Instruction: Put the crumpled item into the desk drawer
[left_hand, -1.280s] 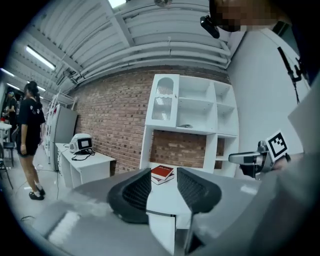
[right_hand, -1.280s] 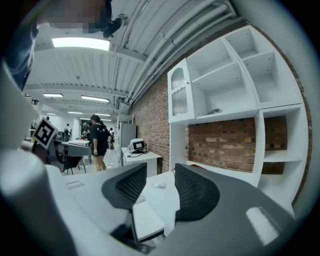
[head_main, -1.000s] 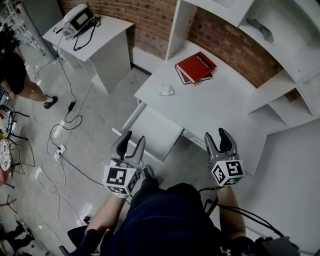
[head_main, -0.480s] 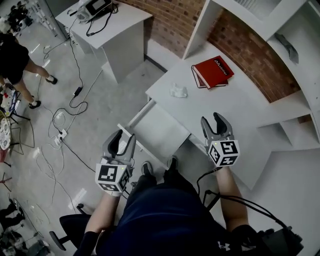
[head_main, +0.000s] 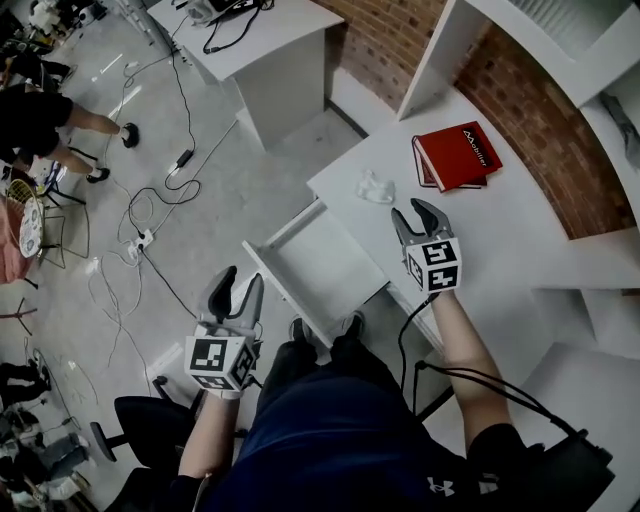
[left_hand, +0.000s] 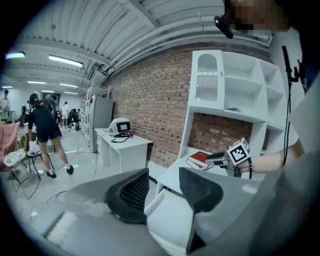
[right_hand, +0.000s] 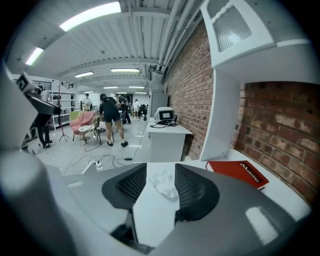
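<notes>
The crumpled white item (head_main: 375, 187) lies on the white desk (head_main: 520, 260), near its left edge. The desk drawer (head_main: 320, 270) is pulled out, and nothing shows inside it. My right gripper (head_main: 411, 211) hovers over the desk just short of the item. Its jaws are closing, with nothing pressed between them. In the right gripper view the item (right_hand: 163, 182) sits ahead, framed by the right gripper (right_hand: 161, 190). My left gripper (head_main: 232, 285) hangs open over the floor, left of the drawer. The left gripper (left_hand: 162, 190) faces the drawer (left_hand: 170, 220), holding nothing.
A red book (head_main: 457, 156) lies on the desk behind the item, below a white shelf unit (head_main: 470, 40) on a brick wall. A second white desk (head_main: 265, 30) stands at the far left. Cables (head_main: 150, 240) trail over the floor, and people (head_main: 40, 110) stand at the left.
My right gripper has moved forward over the desk towards the crumpled item and its jaws have narrowed. The left gripper has dropped back and to the left, away from the drawer.
</notes>
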